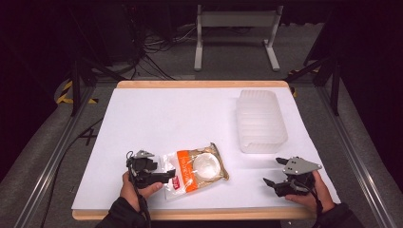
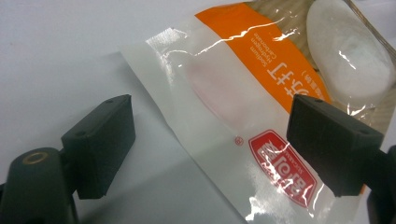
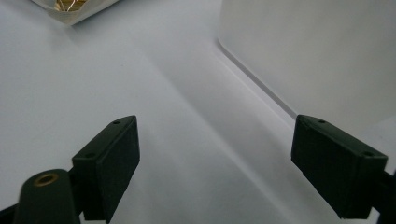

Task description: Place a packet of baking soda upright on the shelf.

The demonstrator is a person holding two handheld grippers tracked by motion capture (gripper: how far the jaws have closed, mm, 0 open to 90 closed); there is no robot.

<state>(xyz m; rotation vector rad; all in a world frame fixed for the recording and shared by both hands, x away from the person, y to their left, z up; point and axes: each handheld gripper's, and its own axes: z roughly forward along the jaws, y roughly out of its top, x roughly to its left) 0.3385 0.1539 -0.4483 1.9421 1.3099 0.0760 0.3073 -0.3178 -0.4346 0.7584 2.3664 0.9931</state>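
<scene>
From the high view I saw the orange-and-clear snack packet (image 1: 196,169) lying flat near the counter's (image 1: 166,114) front edge, my left tongs (image 1: 167,175) at its near end, a ribbed translucent container (image 1: 261,120) well apart

Left gripper view: tongs (image 2: 210,140) released, straddling the packet (image 2: 243,107)

Right gripper view: tongs (image 3: 215,163) released over bare counter (image 3: 70,79)

Packet (image 2: 243,107) cut off at 12, 3 and 6 o'clock edges in left gripper view; its small print too blurred to read, right jaw covers part of the red logo. In right gripper view, only a packet corner (image 3: 77,9) at 11 o'clock; container (image 3: 317,51) cropped at 12–3. High view: forearms cut at 6 o'clock.
</scene>
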